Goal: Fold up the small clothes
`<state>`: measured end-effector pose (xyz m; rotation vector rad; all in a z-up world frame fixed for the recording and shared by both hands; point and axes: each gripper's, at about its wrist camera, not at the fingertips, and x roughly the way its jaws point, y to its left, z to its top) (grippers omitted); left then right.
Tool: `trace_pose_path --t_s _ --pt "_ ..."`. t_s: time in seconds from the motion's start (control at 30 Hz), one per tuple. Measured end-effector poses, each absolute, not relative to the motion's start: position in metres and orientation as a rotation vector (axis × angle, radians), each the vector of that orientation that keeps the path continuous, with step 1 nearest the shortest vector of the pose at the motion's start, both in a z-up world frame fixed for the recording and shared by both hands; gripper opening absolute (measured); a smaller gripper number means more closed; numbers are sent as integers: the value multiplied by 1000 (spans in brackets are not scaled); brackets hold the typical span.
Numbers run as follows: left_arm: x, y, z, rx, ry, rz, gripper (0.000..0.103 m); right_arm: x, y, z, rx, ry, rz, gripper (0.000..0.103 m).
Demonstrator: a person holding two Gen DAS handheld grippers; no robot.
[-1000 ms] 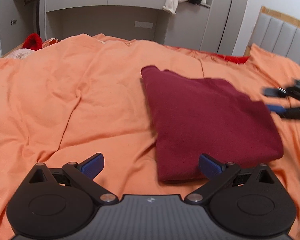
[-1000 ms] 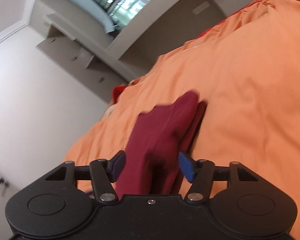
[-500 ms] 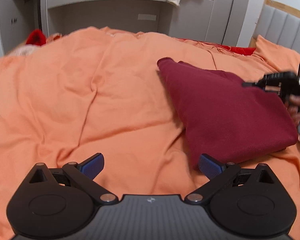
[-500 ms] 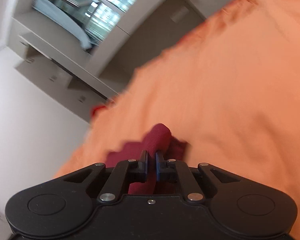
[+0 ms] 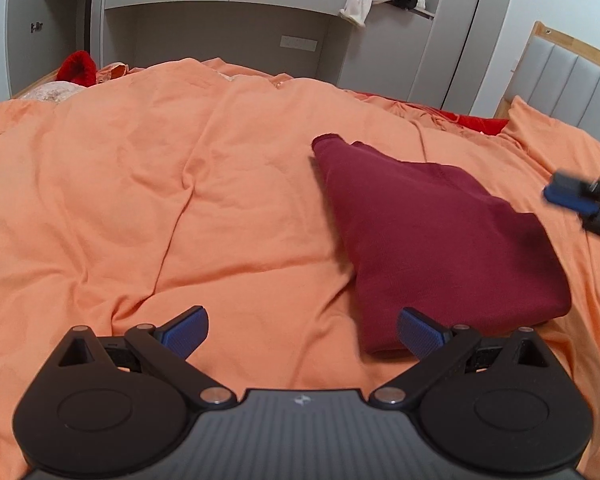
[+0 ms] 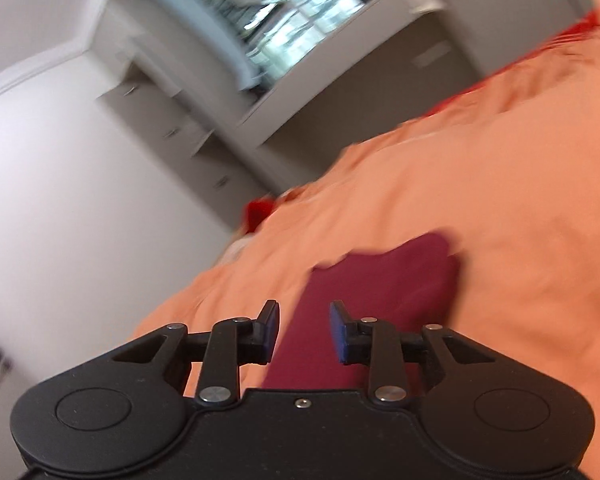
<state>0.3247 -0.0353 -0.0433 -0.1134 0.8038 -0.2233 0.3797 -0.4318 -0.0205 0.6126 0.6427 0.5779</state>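
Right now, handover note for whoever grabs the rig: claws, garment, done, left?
Left claw: open, empty, hovering over the duvet by the near corner of the garment.
Right claw: jaws have just been opening, apart now, nothing pinched; garment lies beyond them, off its right edge in the left view.
Garment: dark red, folded into a flat wedge on the orange duvet, free of both claws.
Done: folds appear made, piece released.
Left: probably check the edges, smooth or tidy if needed. No other loose piece visible nearby.

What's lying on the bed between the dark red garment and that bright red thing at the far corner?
Only bare orange cover, creased. The left claw's view shows the whole stretch from the garment to the red thing.
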Motion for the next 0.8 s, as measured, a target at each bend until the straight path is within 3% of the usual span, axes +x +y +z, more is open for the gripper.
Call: trace_pose_path --t_s 0.13,0.23,0.3,0.43,0.5,0.6,0.63,0.7,0.73,0.77,0.8 --pt "319 -40 -41 -84 793 -231 102 373 -415 -45 577 726 527 15" --pt "315 -39 -39 -74 790 -238 102 367 -425 -78 589 823 416 0" --pt "313 -35 -36 -91 784 -241 102 356 -431 -84 612 830 417 2" --pt "312 -32 -33 -116 785 -249 102 316 -429 -59 605 740 517 17" --pt "311 -33 -31 -120 781 -252 102 305 -422 -62 583 765 538 17" --pt "309 -36 -28 -125 774 -257 102 304 -415 -87 560 862 474 3" --pt "308 -36 -27 -128 773 -260 102 301 -415 -90 560 866 468 6" --pt "306 -37 -26 -129 774 -268 102 293 -415 -76 550 847 499 41" --pt "305 -38 -26 -125 774 -269 102 287 -416 -65 555 810 532 79" --pt "304 -39 -26 -122 774 -265 102 280 -418 -53 561 751 557 103" --pt "305 -40 -26 -122 775 -260 102 273 -421 -40 556 685 562 101"
